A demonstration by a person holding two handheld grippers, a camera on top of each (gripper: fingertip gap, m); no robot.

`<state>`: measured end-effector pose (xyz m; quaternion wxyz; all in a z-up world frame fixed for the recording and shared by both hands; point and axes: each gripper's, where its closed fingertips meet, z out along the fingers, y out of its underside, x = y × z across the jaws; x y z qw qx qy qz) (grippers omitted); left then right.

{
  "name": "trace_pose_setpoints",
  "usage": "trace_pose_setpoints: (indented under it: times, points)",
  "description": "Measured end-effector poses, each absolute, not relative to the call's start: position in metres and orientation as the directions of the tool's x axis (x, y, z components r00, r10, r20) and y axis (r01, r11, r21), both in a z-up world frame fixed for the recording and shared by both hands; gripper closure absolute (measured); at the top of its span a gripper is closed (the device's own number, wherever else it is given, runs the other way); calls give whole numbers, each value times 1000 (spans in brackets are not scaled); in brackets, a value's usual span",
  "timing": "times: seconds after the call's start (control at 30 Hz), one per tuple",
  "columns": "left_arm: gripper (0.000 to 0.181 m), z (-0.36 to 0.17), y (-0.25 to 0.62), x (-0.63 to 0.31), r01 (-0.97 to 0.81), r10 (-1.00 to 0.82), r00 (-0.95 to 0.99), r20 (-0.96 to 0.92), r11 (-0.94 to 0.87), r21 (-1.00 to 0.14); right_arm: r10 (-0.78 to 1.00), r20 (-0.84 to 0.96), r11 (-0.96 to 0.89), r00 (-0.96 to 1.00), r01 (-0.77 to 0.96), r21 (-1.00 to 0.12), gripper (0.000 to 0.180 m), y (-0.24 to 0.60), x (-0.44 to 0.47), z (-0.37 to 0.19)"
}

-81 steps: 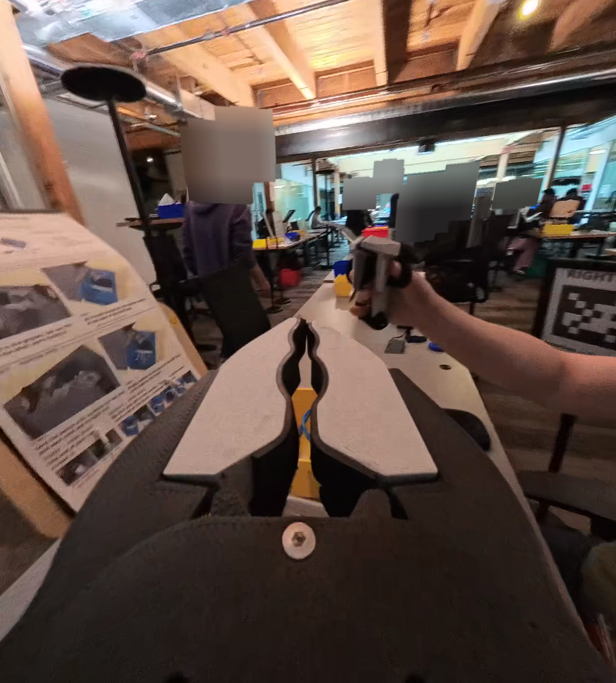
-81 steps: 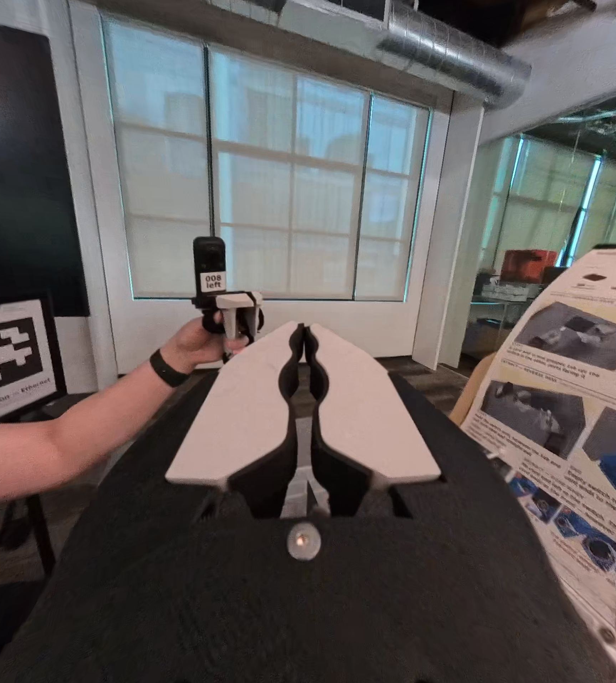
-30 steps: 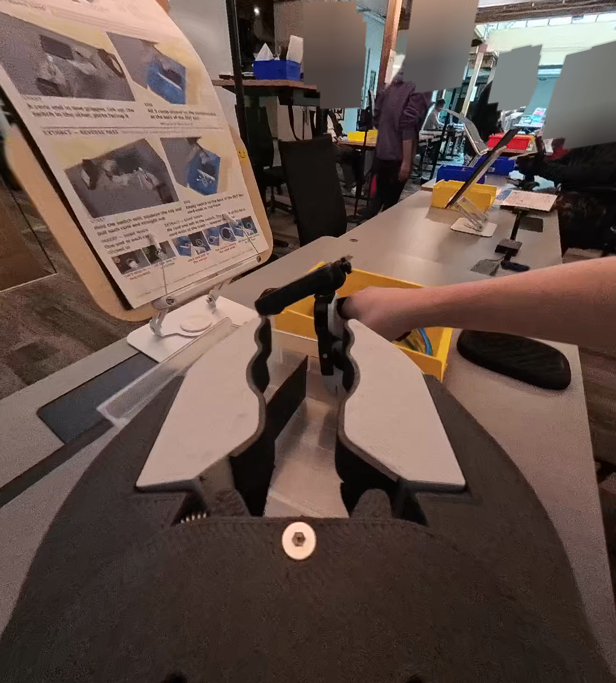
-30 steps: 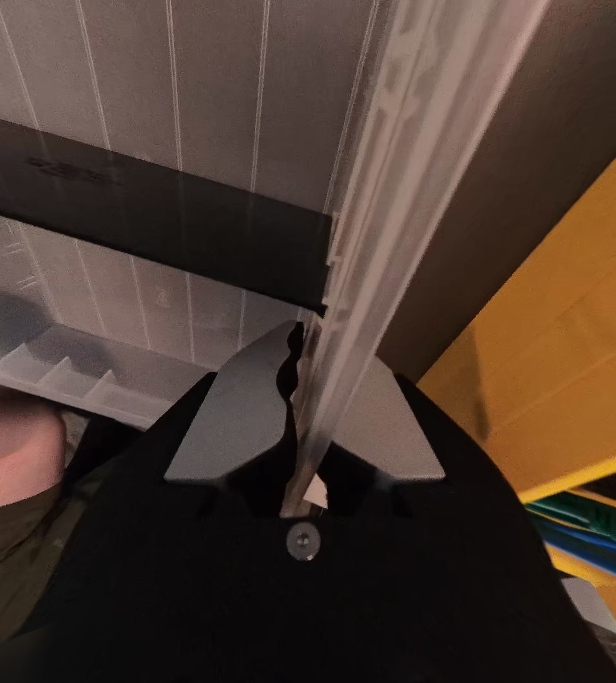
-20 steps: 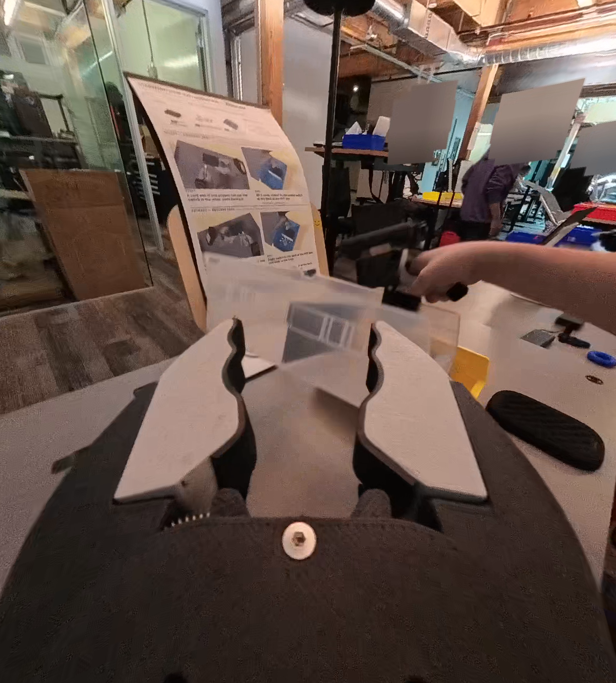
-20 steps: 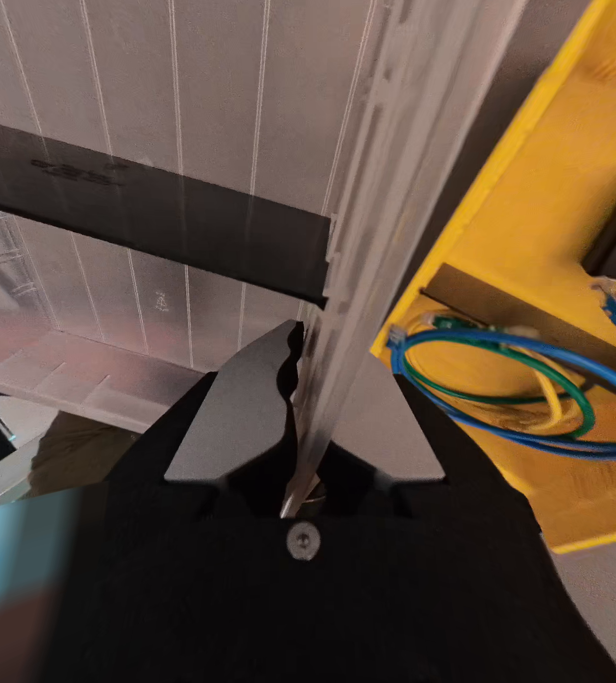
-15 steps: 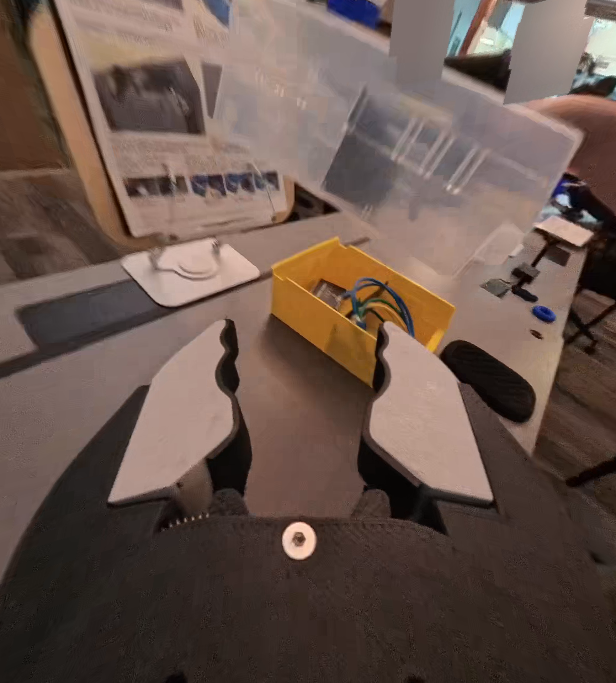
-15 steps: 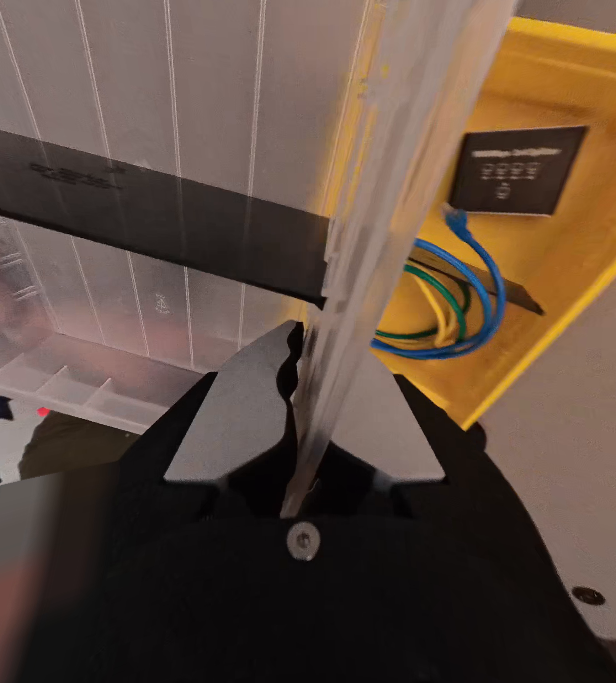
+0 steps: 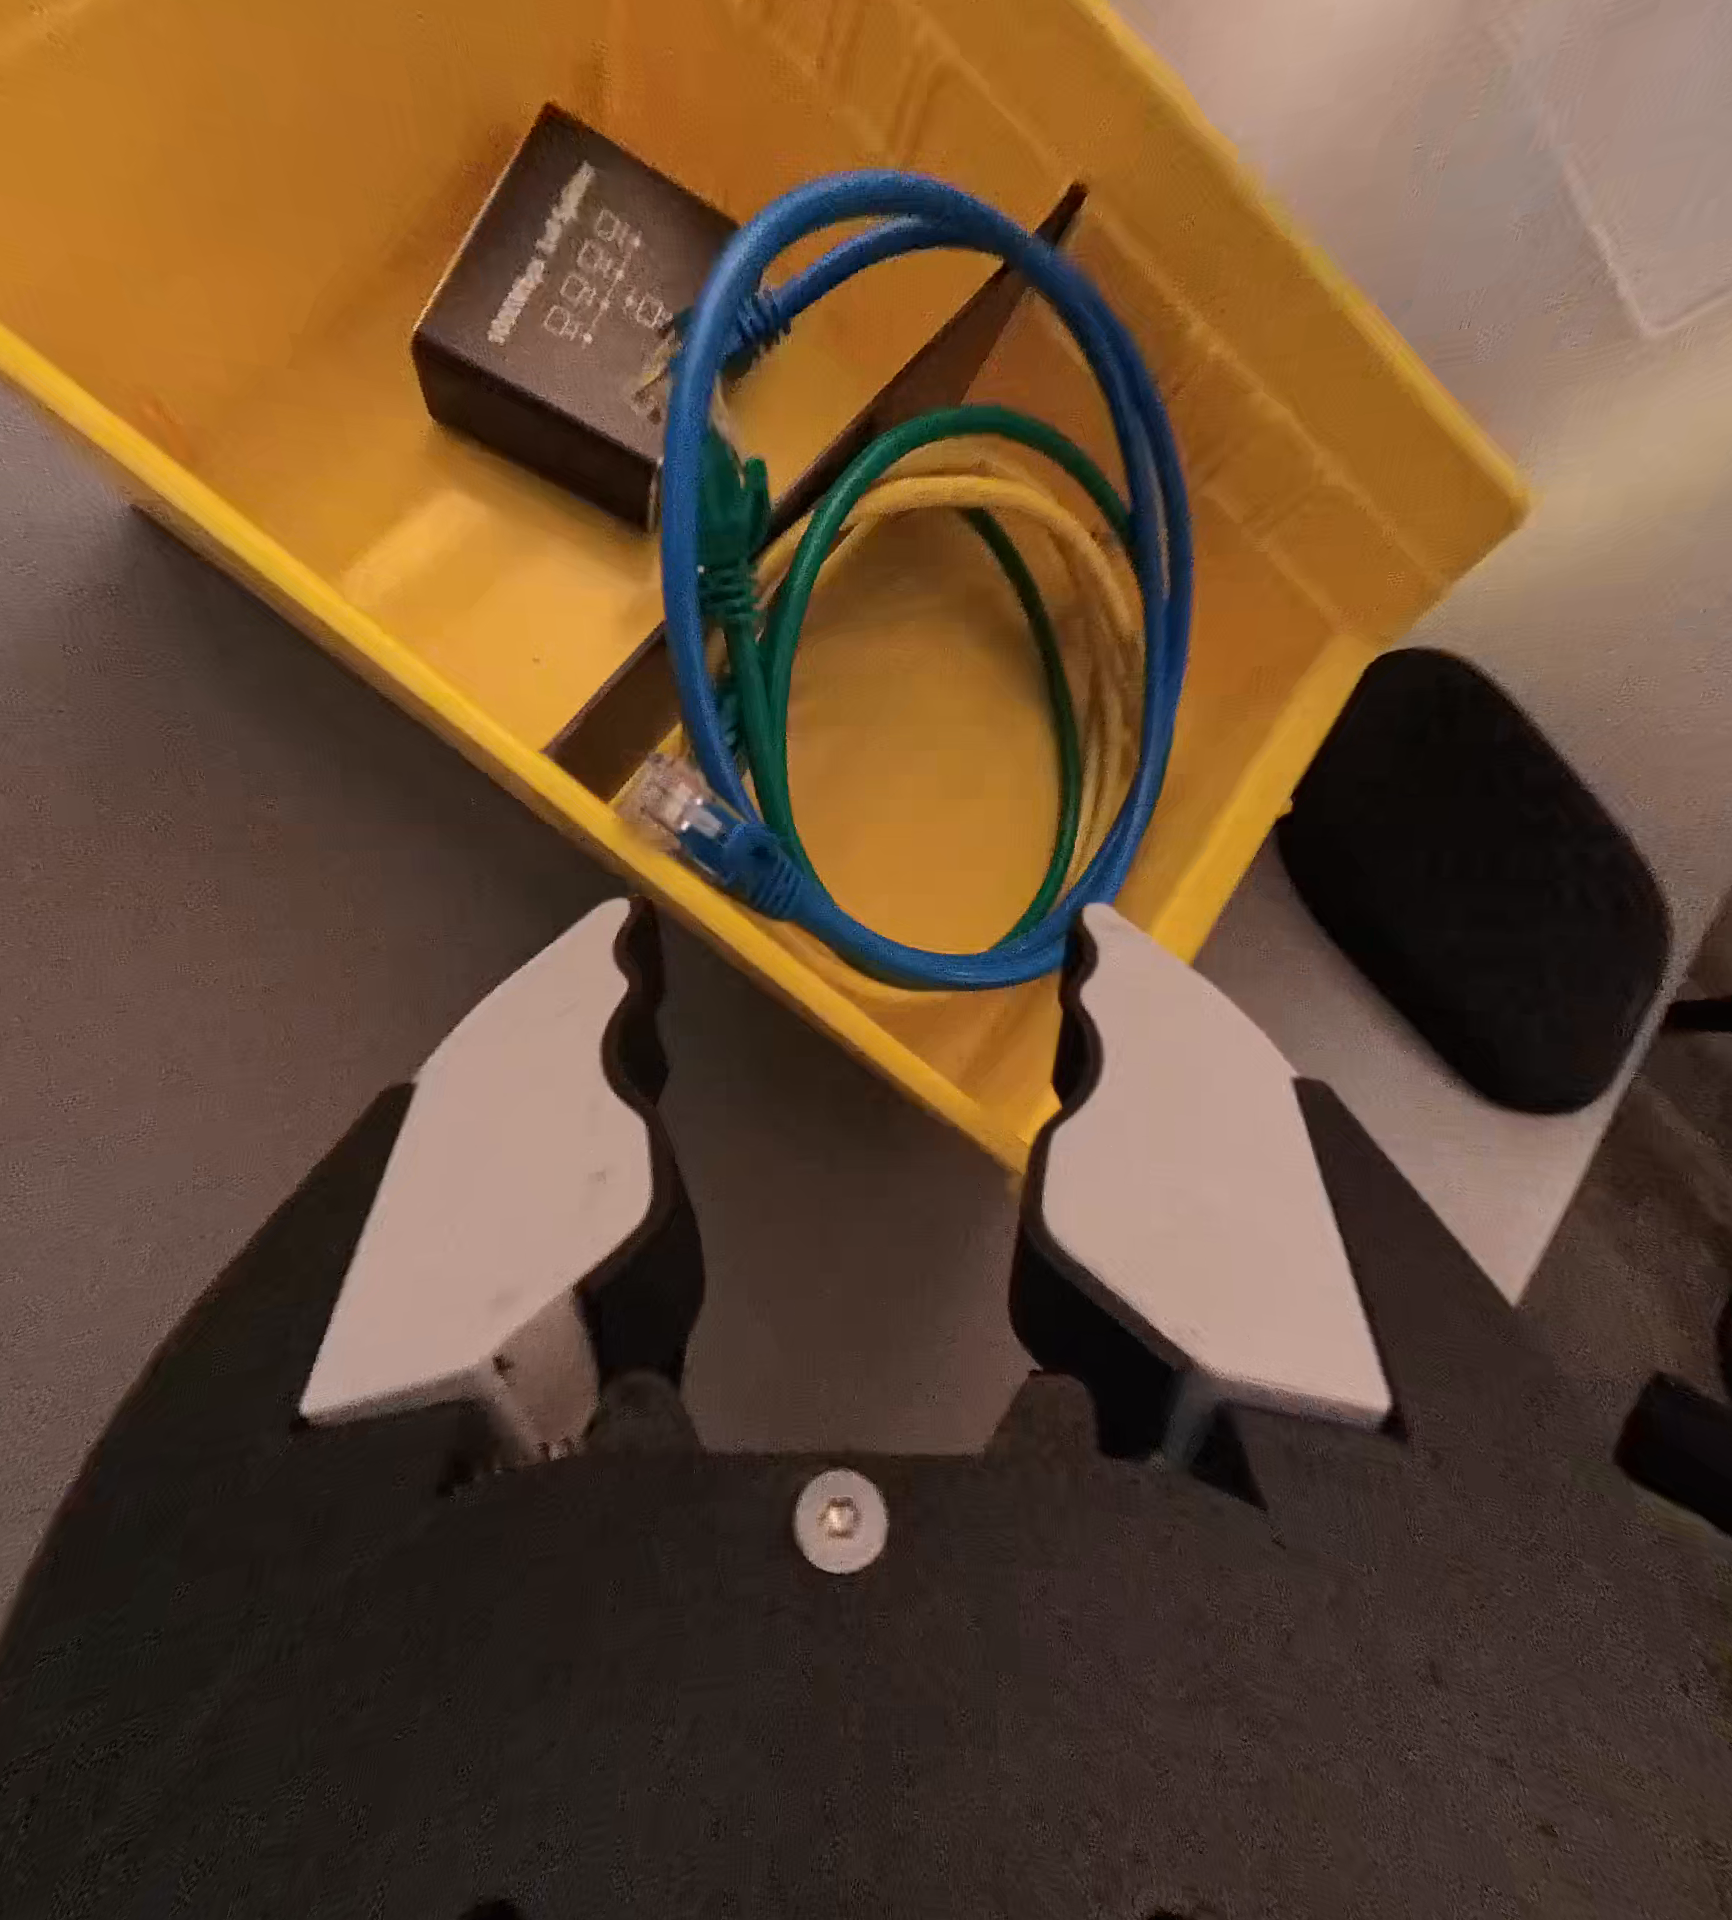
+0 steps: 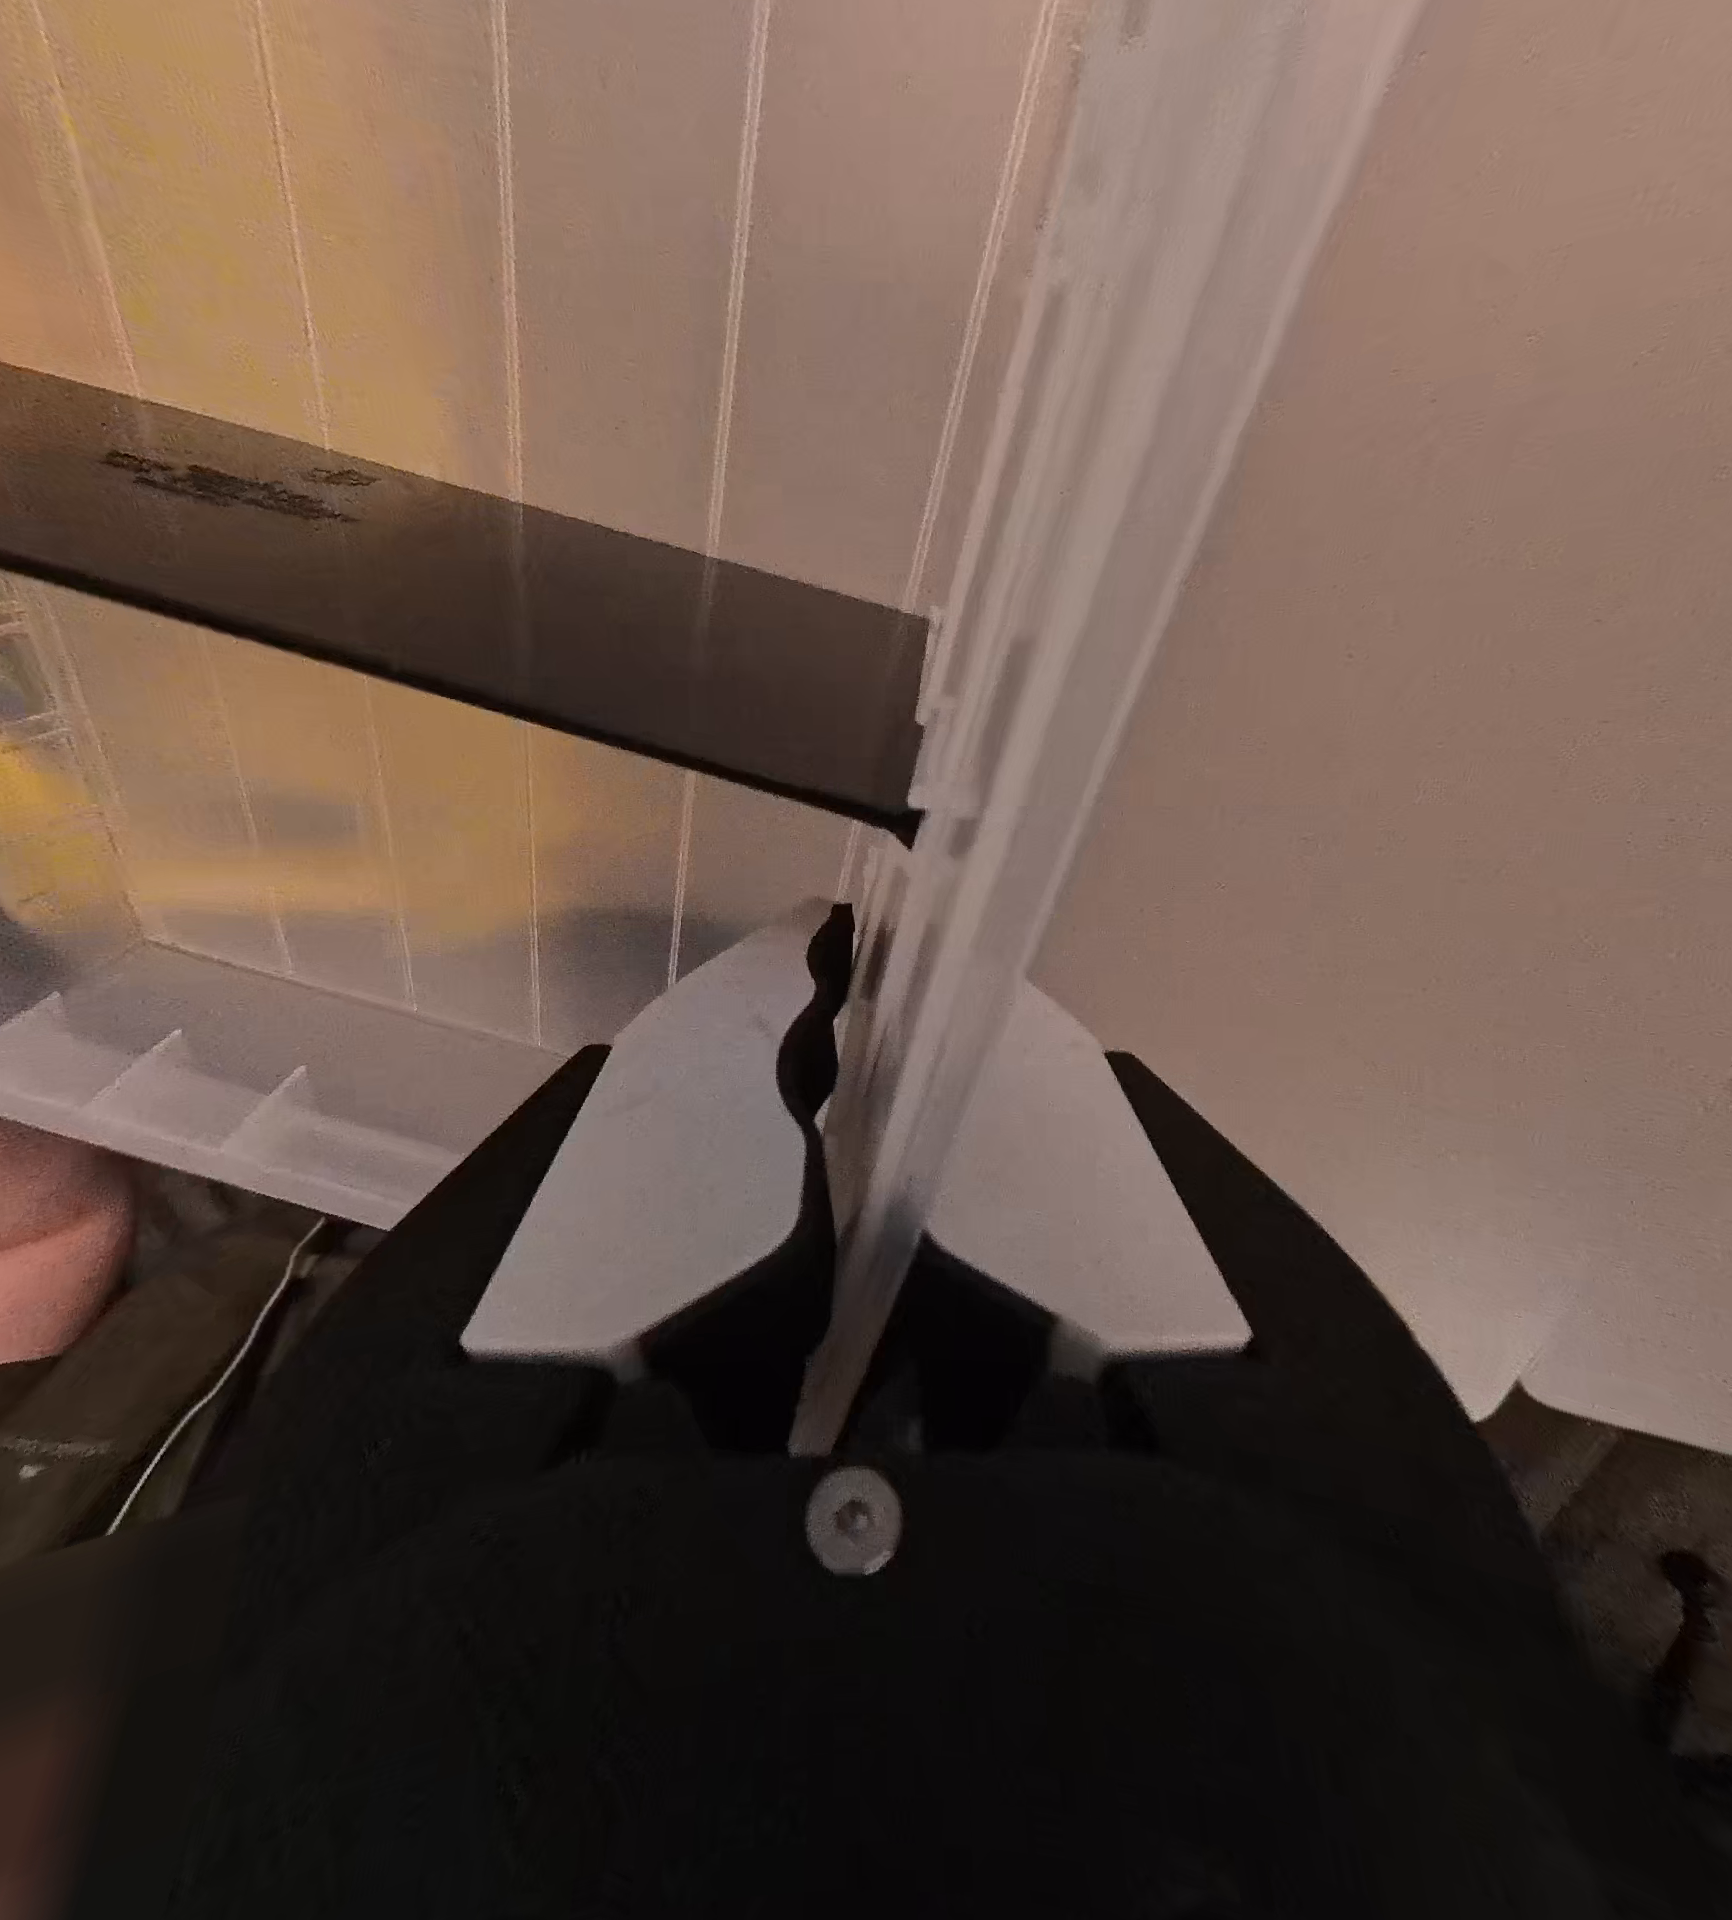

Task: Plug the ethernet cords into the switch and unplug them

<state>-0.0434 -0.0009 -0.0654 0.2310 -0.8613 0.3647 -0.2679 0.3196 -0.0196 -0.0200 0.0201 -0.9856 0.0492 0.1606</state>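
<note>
Yellow bin (image 9: 218, 540) cropped top-left — behind clear lid (image 10: 550, 343), blurred.

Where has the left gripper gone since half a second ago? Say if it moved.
Yes. The left gripper closed in on the yellow bin, now hovering over its near rim.

Open tool (image 9: 857, 925) above cords (image 9: 929, 582)
</note>
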Motion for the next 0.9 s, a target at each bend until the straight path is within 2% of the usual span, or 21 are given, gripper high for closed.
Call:
trace_pose_setpoints:
  times: [0.1,0.2,0.23,0.3,0.4,0.47,0.6,0.77,0.9]
  points:
    - [112,-86,7,-53,-626,-763,628,154,-613,-482,-108,-306,-993,946,-115,-4,177,-28,345,-42]
    - [127,-91,9,-62,-673,-761,632,146,-633,-384,-125,-279,-992,952,-125,16,177,-33,363,-60]
    - [122,-92,10,-65,-687,-764,630,143,-633,-358,-129,-273,-992,953,-127,24,177,-34,367,-65]
    - [127,-95,6,-66,-698,-759,619,203,-650,-300,-130,-262,-991,956,-125,37,177,-36,373,-76]
    - [146,-96,-1,-65,-705,-715,614,335,-687,-176,-116,-239,-993,964,-108,48,177,-38,375,-90]
    - [159,-95,3,-72,-709,-701,627,340,-694,-124,-102,-221,-994,970,-92,53,177,-39,376,-97]
    - [172,-94,41,-122,-680,-693,699,180,-721,-134,-70,-204,-997,977,-60,55,177,-40,369,-109]
    - [177,-93,83,-209,-479,-519,832,197,-850,-221,-34,-190,-999,981,-27,42,177,-36,350,-122]
    - [176,-91,85,-299,-388,-423,897,129,-893,-230,17,-166,-999,986,24,36,177,-29,331,-133]
